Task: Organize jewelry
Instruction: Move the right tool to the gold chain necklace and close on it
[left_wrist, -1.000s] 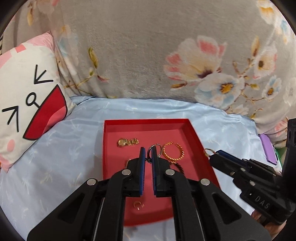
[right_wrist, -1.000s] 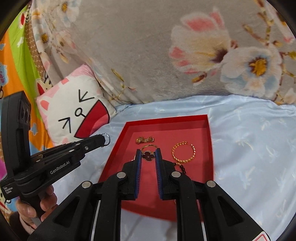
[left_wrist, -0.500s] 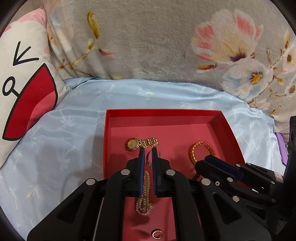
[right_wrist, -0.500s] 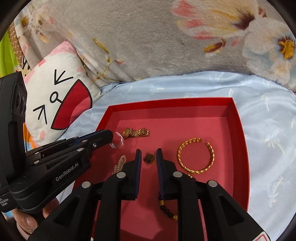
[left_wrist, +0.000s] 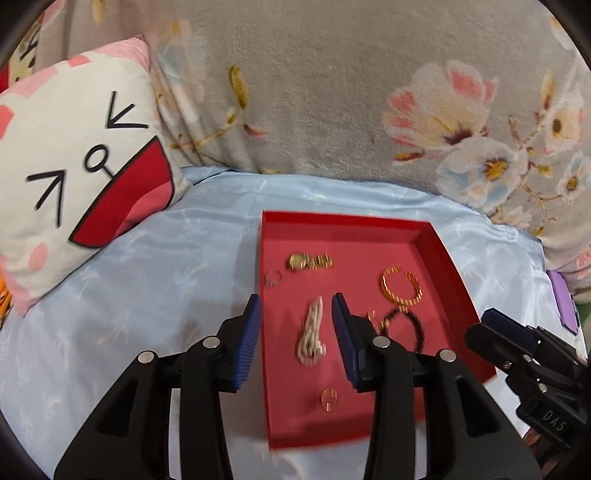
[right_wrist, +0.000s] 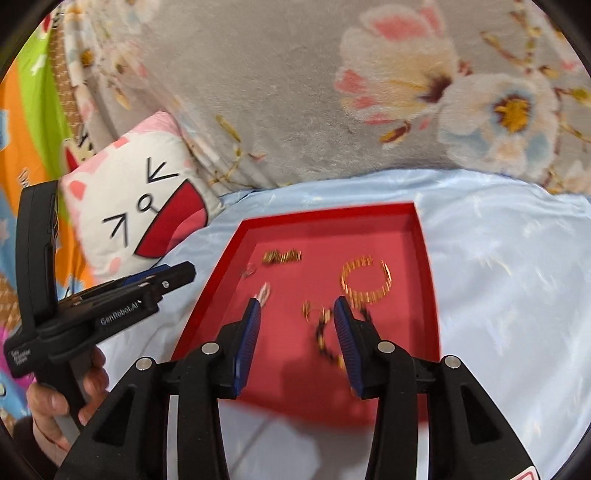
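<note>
Left wrist view showed the left gripper (left_wrist: 295, 325) with fingers opening and empty above the pearl strand (left_wrist: 312, 338) in the red tray (left_wrist: 448, 258) on the bed. The right gripper (right_wrist: 297, 321) was likewise opening over the dark bead chain (right_wrist: 325, 343). Loose pieces lay near together, so a closing pinch might tangle neighbours.

A bed (left_wrist: 155, 295) spread with a pale blue satin sheet (right_wrist: 509, 295), seen from low at its near side.

Directly on the sheet, a shallow red tray (left_wrist: 448, 258) sits right of centre in the left wrist view, its far edge toward a grey floral plush blanket (left_wrist: 332, 92) banked across the top of the frame. A white and pink cartoon-face pillow (left_wrist: 74, 177) rests on the sheet at the left, leaning on the blanket. A small purple item (left_wrist: 563, 302) lies at the far right edge, too cut off to identify.
</note>
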